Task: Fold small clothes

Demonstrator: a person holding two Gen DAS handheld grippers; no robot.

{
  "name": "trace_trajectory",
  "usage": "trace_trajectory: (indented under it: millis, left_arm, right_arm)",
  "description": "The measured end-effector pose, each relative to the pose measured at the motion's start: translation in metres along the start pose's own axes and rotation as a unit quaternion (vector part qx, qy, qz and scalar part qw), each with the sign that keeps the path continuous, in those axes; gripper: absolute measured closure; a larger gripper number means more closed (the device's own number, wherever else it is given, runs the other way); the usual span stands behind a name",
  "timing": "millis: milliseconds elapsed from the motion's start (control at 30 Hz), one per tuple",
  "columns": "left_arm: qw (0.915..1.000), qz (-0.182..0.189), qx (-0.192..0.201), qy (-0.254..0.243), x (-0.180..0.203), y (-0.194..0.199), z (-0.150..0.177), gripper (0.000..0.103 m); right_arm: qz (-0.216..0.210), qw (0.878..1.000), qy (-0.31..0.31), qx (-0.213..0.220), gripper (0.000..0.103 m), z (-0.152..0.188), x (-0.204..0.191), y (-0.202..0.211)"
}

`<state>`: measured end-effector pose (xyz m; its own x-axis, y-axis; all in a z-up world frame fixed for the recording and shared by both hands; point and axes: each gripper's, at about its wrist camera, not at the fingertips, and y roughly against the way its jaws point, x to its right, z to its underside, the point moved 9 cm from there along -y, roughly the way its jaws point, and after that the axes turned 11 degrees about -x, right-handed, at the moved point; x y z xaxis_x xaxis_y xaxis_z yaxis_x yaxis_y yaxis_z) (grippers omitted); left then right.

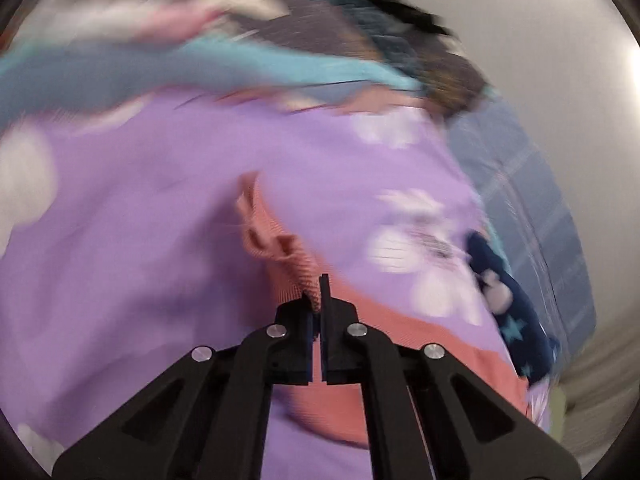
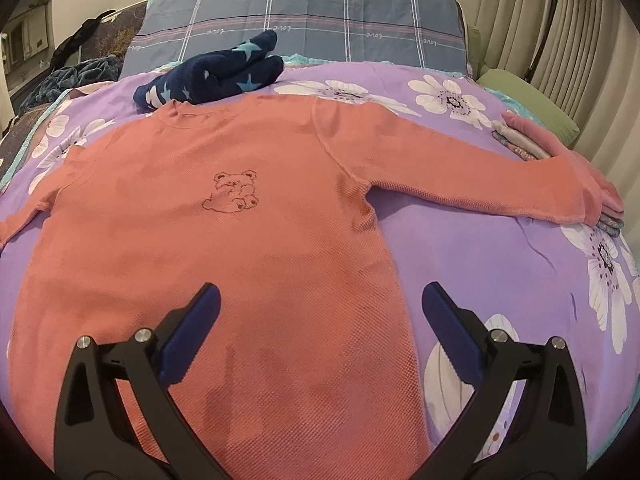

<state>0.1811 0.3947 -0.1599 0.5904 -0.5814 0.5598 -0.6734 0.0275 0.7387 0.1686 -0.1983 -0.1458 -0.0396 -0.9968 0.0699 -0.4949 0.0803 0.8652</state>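
A salmon-pink long-sleeved shirt (image 2: pixel 240 216) with a small bear drawing lies face up, spread flat on a purple flowered bedspread (image 2: pixel 500 264). Its right sleeve reaches out to the right edge. My right gripper (image 2: pixel 320 308) is open and empty, hovering over the shirt's lower hem area. In the blurred left wrist view, my left gripper (image 1: pixel 318 296) is shut on a bunched bit of the shirt's pink fabric (image 1: pixel 280 256), at its left sleeve end.
A dark blue garment with stars (image 2: pixel 216 76) lies crumpled beyond the shirt's collar. A stack of folded clothes (image 2: pixel 532 140) sits at the right edge under the sleeve end. A blue plaid pillow (image 2: pixel 320 16) lies at the head. Curtains (image 2: pixel 560 40) hang on the right.
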Motion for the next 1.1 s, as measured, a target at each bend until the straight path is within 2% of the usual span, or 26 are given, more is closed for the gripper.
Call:
trace_trajectory:
  millis: [67,100,133,200,300,333,433,533,633,700,767,833,967,1000,1033,1100]
  left_arm:
    - [0.9971,0.021,0.008,-0.072,0.061,0.010,0.007,0.102]
    - [0.9921,0.039,0.008,-0.120,0.102,0.017,0.018,0.102]
    - [0.9877,0.049,0.007,-0.148,0.127,0.020,0.028,0.102]
    - [0.9701,0.084,0.002,-0.228,0.195,0.030,0.066,0.102]
    - [0.9429,0.123,-0.019,-0.309,0.261,0.035,0.126,0.101]
    - [0.9305,0.137,-0.034,-0.338,0.284,0.033,0.156,0.101]
    - [0.8958,0.165,-0.086,-0.404,0.324,0.022,0.234,0.101]
    - [0.8647,0.162,-0.130,-0.458,0.339,0.001,0.302,0.101]
    - [0.8480,0.141,-0.153,-0.487,0.331,-0.019,0.339,0.099]
    - [0.8459,0.136,-0.166,-0.488,0.319,-0.026,0.344,0.094]
    - [0.8499,0.140,-0.177,-0.476,0.311,-0.026,0.340,0.081]
    - [0.8600,0.151,-0.174,-0.456,0.298,-0.017,0.328,0.058]
    - [0.8722,0.154,-0.137,-0.444,0.284,0.001,0.299,0.048]
    - [0.8776,0.150,-0.126,-0.438,0.273,0.007,0.290,0.044]
    - [0.8814,0.144,-0.120,-0.434,0.266,0.008,0.283,0.044]
    - [0.8866,0.126,-0.111,-0.431,0.254,0.010,0.273,0.044]
  right_arm:
    - [-0.002,1.000,-0.003,-0.002,0.002,-0.001,0.002,-0.001]
    - [-0.005,1.000,-0.005,-0.001,0.002,-0.001,0.003,-0.001]
    - [-0.007,1.000,-0.007,-0.001,0.002,0.000,0.003,-0.001]
    - [-0.009,1.000,-0.010,0.001,0.002,0.001,0.007,0.001]
    - [-0.006,1.000,-0.019,0.003,0.002,0.004,0.018,0.003]
    - [-0.003,1.000,-0.023,0.002,0.002,0.006,0.022,0.003]
    - [0.006,0.999,-0.038,-0.002,0.002,0.010,0.039,0.002]
    - [0.014,0.999,-0.048,-0.007,0.002,0.013,0.054,-0.001]
    - [0.013,0.998,-0.056,-0.006,0.002,0.016,0.064,-0.001]
    - [0.006,0.998,-0.059,-0.003,0.002,0.015,0.068,0.000]
    - [-0.001,0.998,-0.062,-0.001,0.002,0.013,0.070,0.000]
    - [-0.013,0.998,-0.064,0.001,0.002,0.009,0.070,0.001]
    - [-0.050,0.997,-0.056,0.006,0.002,-0.005,0.060,0.006]
    - [-0.064,0.997,-0.049,0.009,0.002,-0.010,0.054,0.008]
    - [-0.075,0.996,-0.043,0.011,0.004,-0.014,0.049,0.009]
    - [-0.110,0.994,-0.017,0.012,0.015,-0.024,0.031,0.010]
